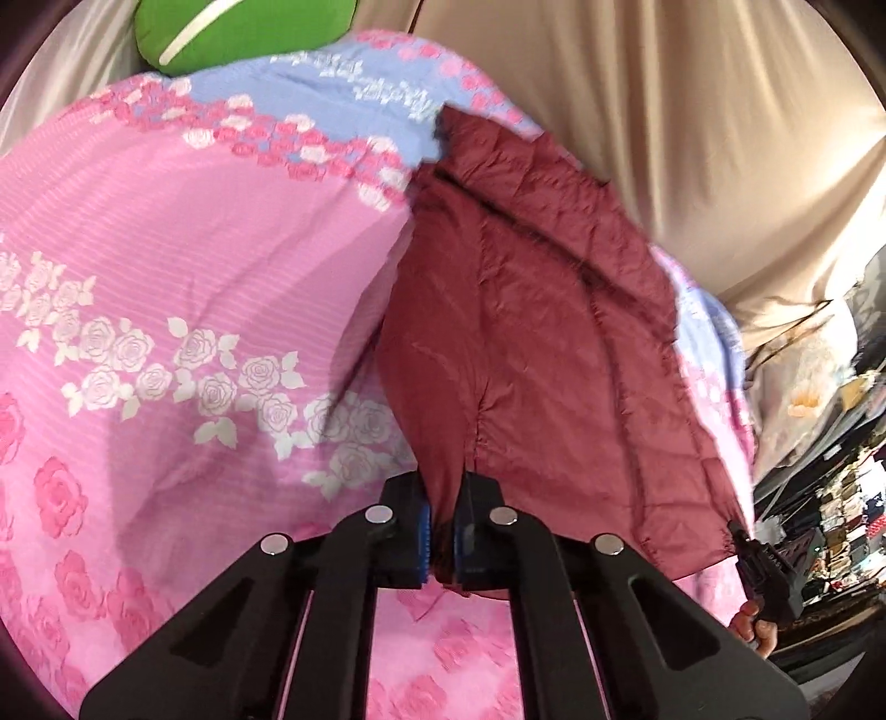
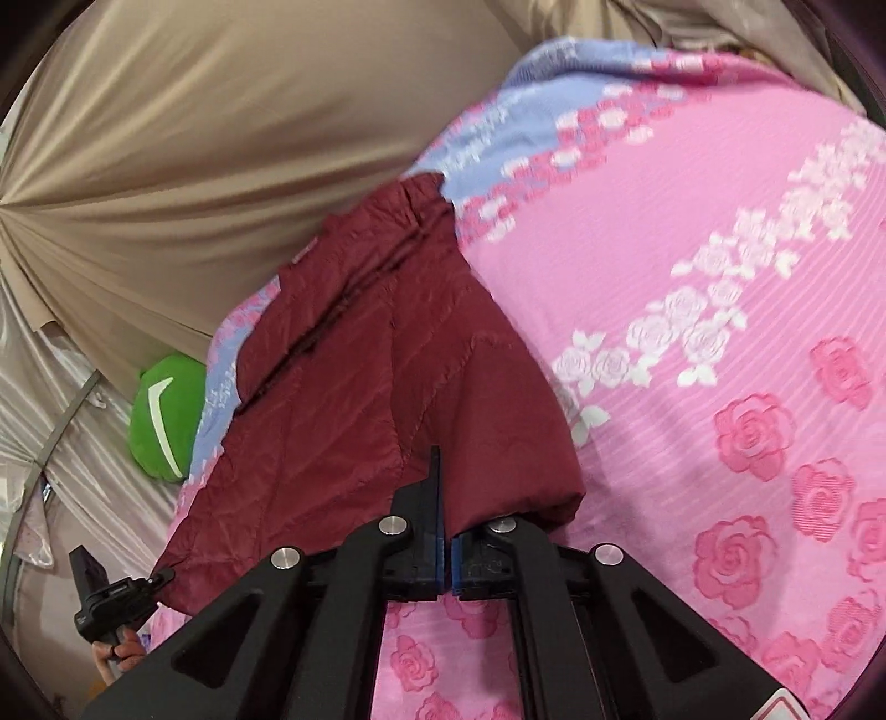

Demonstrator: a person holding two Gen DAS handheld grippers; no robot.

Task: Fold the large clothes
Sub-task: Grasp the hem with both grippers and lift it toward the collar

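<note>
Both tongs, left gripper (image 1: 438,540) and right gripper (image 2: 446,545), pinch the maroon garment's (image 1: 531,332) near corners over the pink bedspread (image 1: 166,249). Slick fabric might slip out mid-fold.

maroon garment (image 1: 531,343), pink rose-patterned bedspread (image 1: 166,249) with a blue band, green cushion (image 1: 232,33), beige curtain (image 2: 221,138)

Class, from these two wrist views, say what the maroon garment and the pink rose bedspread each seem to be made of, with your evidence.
Maroon garment: probably thin nylon or polyester, slight sheen, fine crinkles, stitched quilt lines. Pink rose bedspread: likely woven cotton blend, matte, ribbed stripes with roses woven or printed; which one is unclear.
</note>
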